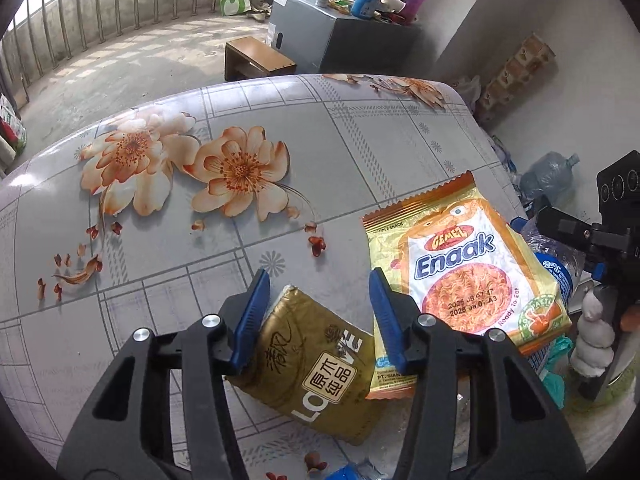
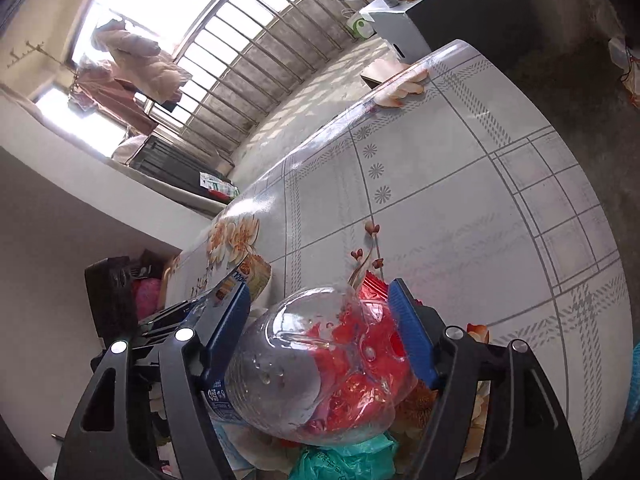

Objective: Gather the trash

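Left gripper jaws spread, flat gold foil packet between them untouched, right gripper jaws pinching clear crumpled plastic bottle.

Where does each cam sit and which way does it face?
Left wrist: on the left gripper, angled down at a gold tissue pack and orange noodle-snack packet; the right gripper shows at its right edge.
Right wrist: on the right gripper, straddling a clear plastic bottle.
Shared: the floral tablecloth, railing, noodle packet.

Both wrist views close, angled down, sharing the floral table top
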`<action>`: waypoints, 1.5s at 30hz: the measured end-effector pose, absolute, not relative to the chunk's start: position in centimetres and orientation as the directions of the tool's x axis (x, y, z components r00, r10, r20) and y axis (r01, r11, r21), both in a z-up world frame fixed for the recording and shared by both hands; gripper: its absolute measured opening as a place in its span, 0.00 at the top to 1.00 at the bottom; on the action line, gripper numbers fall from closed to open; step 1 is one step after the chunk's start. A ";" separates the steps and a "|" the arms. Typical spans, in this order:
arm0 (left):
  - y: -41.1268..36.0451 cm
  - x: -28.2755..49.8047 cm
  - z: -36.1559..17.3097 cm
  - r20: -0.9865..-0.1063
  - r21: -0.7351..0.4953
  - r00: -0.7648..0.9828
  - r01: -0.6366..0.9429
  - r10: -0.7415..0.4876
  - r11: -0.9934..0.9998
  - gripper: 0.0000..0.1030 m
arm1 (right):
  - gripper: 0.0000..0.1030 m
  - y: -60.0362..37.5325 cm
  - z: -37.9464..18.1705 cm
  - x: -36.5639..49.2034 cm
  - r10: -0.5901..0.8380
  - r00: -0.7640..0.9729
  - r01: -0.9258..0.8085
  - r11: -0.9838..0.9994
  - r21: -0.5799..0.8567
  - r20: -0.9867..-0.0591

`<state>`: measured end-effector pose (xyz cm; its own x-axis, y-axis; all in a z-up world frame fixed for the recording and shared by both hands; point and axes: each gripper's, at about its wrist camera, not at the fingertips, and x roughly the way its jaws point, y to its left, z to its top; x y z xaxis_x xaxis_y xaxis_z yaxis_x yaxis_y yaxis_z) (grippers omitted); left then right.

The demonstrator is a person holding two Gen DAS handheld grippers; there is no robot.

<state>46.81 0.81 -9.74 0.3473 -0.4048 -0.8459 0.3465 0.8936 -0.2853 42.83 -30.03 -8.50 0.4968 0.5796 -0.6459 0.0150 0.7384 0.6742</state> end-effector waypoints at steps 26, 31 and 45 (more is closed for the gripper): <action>2.4 33.2 -6.5 -0.772 -0.310 0.433 0.383 -0.466 0.870 0.48 | 0.27 -31.6 -6.3 30.5 0.515 0.609 0.075 0.719 0.691 -0.603; 5.1 31.9 -4.0 -0.716 -0.330 0.511 0.351 -0.475 0.876 0.43 | 0.24 -33.6 -3.7 28.7 0.450 0.682 0.069 0.745 0.663 -0.577; 12.0 21.7 -0.8 -0.660 -0.370 0.597 0.268 -0.455 0.889 0.41 | 0.27 -28.5 -0.1 19.5 0.526 0.659 -0.170 0.800 0.576 -0.537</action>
<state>21.66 12.05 -0.84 0.5973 -0.4550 -0.6605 0.2681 0.8894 -0.3703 19.54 -28.52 -0.12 0.6594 0.5264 -0.5367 -0.1698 0.7997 0.5759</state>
